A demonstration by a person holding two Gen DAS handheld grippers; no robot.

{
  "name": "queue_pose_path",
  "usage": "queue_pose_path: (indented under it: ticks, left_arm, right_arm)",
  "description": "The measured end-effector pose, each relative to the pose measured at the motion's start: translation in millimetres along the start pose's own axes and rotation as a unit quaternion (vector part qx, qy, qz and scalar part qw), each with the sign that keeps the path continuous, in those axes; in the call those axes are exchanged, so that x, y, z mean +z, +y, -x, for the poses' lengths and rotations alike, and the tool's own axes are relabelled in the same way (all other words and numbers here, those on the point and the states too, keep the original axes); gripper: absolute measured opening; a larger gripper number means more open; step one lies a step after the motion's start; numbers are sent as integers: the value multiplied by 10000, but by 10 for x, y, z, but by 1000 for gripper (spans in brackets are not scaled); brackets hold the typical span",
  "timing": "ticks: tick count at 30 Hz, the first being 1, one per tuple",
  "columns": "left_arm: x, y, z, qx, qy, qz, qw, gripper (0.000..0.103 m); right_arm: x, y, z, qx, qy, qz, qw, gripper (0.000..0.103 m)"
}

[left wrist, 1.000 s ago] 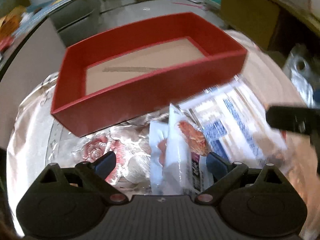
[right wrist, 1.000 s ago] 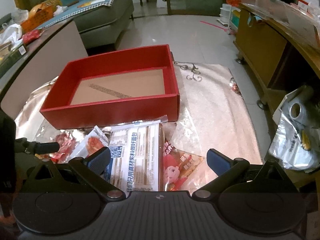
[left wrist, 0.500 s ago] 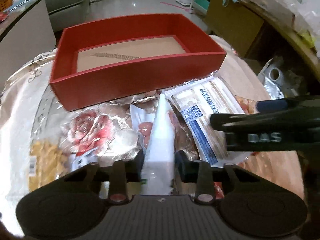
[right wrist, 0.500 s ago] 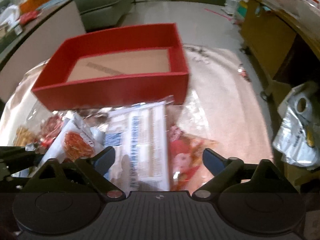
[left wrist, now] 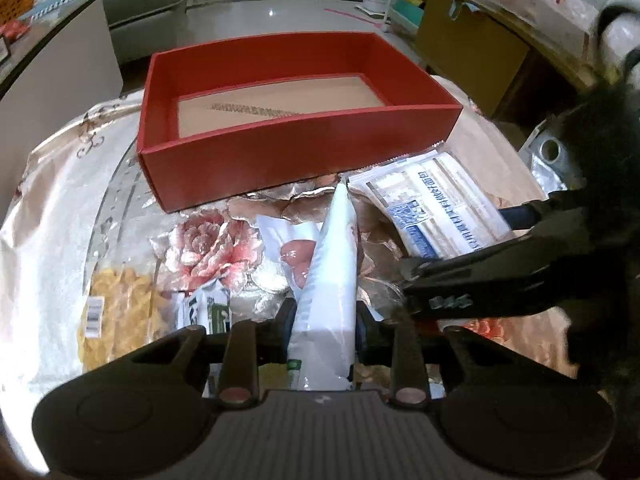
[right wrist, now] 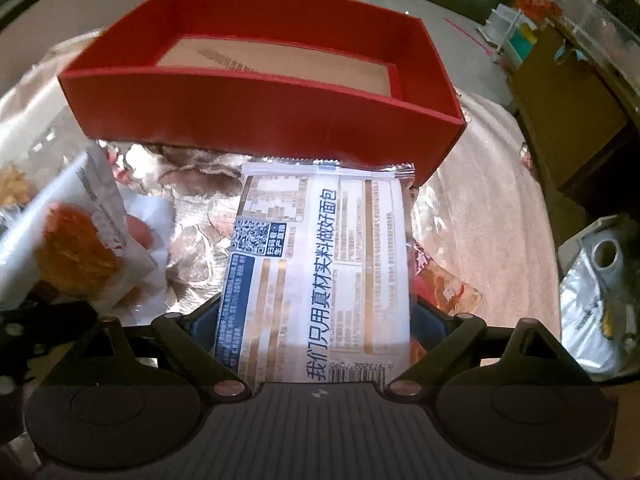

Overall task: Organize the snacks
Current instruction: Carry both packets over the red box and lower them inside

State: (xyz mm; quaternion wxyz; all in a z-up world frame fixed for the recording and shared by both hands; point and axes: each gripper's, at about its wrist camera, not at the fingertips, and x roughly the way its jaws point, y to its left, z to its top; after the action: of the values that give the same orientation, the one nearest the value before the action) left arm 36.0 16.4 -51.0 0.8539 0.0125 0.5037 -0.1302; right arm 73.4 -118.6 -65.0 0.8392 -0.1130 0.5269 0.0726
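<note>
A red box point(left wrist: 304, 148) with a brown floor stands open on the table; it also shows in the right wrist view point(right wrist: 272, 112). My left gripper point(left wrist: 324, 326) is shut on a white snack packet point(left wrist: 332, 276), held edge-on in front of the box. In the right wrist view that packet point(right wrist: 68, 240) shows its orange picture at the left. My right gripper point(right wrist: 316, 324) is closed against the sides of a white bread packet point(right wrist: 320, 276) with blue print, just before the box's near wall. The bread packet point(left wrist: 436, 204) and the right gripper point(left wrist: 404, 280) also show in the left wrist view.
Other snacks lie on the shiny floral cloth point(left wrist: 60, 220): a yellow chip bag point(left wrist: 120, 312), a clear packet with red pieces point(left wrist: 296, 252), a red-orange packet point(right wrist: 444, 288). A silver bag point(right wrist: 596, 304) sits at the right. A wooden cabinet point(right wrist: 560, 112) stands beyond.
My right gripper moved forward and closed on the bread packet. My left gripper, open a second ago, shut on the white packet and keeps holding it.
</note>
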Motion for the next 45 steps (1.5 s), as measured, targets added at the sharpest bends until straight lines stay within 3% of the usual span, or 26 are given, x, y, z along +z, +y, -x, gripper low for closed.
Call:
queue_pose_path:
  ticks: [4, 6, 15, 22, 33, 45]
  left_arm:
    - [3, -69, -102, 156, 104, -244, 9995, 31]
    - [7, -71, -87, 141, 102, -215, 9996, 26]
    - [83, 49, 120, -293, -2, 294, 9991, 16]
    - [182, 178, 273, -566, -184, 709, 9957, 15]
    - [285, 375, 417, -890, -443, 1210, 9877, 15]
    - [617, 474, 459, -827, -865, 1453, 9821, 15]
  right_arm:
    - [-71, -146, 111, 367, -43, -194, 9991, 85]
    - [-114, -154, 161, 416, -67, -154, 9990, 84]
    - [-155, -335, 519, 1002, -458, -477, 9928, 83]
    - [-190, -488, 632, 1309, -658, -815, 9858, 82]
    - [-78, -470, 679, 1646, -792, -935, 9787, 82]
    - [231, -494, 765, 1691, -1186, -1018, 9731, 82]
